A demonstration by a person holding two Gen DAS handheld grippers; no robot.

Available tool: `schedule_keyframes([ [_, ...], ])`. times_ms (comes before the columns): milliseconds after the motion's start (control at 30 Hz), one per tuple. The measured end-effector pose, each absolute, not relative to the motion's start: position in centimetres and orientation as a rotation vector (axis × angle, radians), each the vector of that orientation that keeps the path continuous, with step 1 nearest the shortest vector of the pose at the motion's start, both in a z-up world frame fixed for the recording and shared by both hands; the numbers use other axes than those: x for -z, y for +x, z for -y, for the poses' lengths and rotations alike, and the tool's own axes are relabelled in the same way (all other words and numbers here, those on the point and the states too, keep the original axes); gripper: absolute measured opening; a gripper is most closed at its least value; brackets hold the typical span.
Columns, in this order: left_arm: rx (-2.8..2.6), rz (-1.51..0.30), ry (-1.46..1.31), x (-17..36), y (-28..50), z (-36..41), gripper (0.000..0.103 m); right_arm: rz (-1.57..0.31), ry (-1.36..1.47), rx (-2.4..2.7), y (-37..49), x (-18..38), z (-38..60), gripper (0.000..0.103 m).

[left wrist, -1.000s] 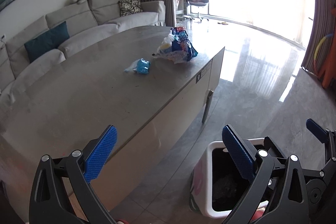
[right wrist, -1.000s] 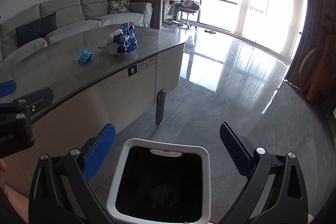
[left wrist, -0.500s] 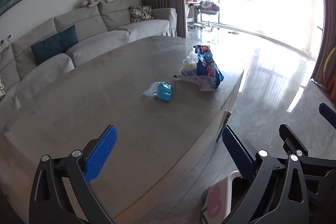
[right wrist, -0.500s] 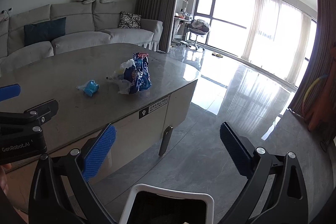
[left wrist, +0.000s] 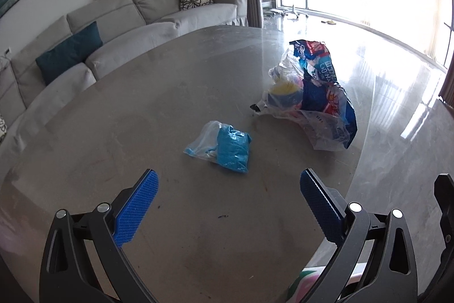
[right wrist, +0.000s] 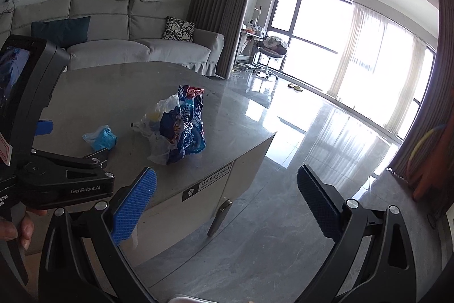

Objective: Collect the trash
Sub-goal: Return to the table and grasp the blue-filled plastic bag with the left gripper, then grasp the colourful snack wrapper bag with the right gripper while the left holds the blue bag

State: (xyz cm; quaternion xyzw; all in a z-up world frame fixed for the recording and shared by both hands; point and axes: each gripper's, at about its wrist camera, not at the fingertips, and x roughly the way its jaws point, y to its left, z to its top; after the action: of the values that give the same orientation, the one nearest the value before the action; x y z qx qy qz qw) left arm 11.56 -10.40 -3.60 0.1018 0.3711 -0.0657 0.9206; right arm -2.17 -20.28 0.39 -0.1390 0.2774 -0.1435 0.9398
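Trash is lying on the grey table [left wrist: 119,115] in two pieces: a small blue packet [left wrist: 227,148] in clear wrap and, beyond it toward the table's far edge, a bigger crumpled snack bag [left wrist: 315,93] tangled with clear plastic. The left gripper [left wrist: 227,206] is hovering over the tabletop with its jaws spread wide and nothing between them; the blue packet is sitting just ahead of its fingertips, roughly centred, not touching. The right gripper [right wrist: 227,198] is hanging off the table's near side, over the glossy floor [right wrist: 283,217], jaws likewise wide and empty, with the snack bag ahead and to its left. A hand [right wrist: 15,226] is gripping the left tool's handle.
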Motion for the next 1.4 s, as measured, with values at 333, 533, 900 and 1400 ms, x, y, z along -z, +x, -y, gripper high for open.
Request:
schedule_keyframes([
  [333,0.144,-0.868,0.216,5.9,16.8,10.2,0.1,-0.554,-0.282,0.26,3.5,0.9,20.9,0.099],
  [533,0.148,-0.92,0.229,7.9,18.4,10.5,0.1,-0.565,-0.251,0.255,4.8,1.4,21.6,0.099],
  [900,0.184,-0.902,0.174,7.8,17.8,10.6,0.067,-0.567,-0.273,0.26,4.8,1.9,21.4,0.099],
  [1400,0.187,-0.814,0.243,5.6,14.5,11.8,0.028,-0.563,-0.251,0.256,5.2,1.9,21.7,0.099],
])
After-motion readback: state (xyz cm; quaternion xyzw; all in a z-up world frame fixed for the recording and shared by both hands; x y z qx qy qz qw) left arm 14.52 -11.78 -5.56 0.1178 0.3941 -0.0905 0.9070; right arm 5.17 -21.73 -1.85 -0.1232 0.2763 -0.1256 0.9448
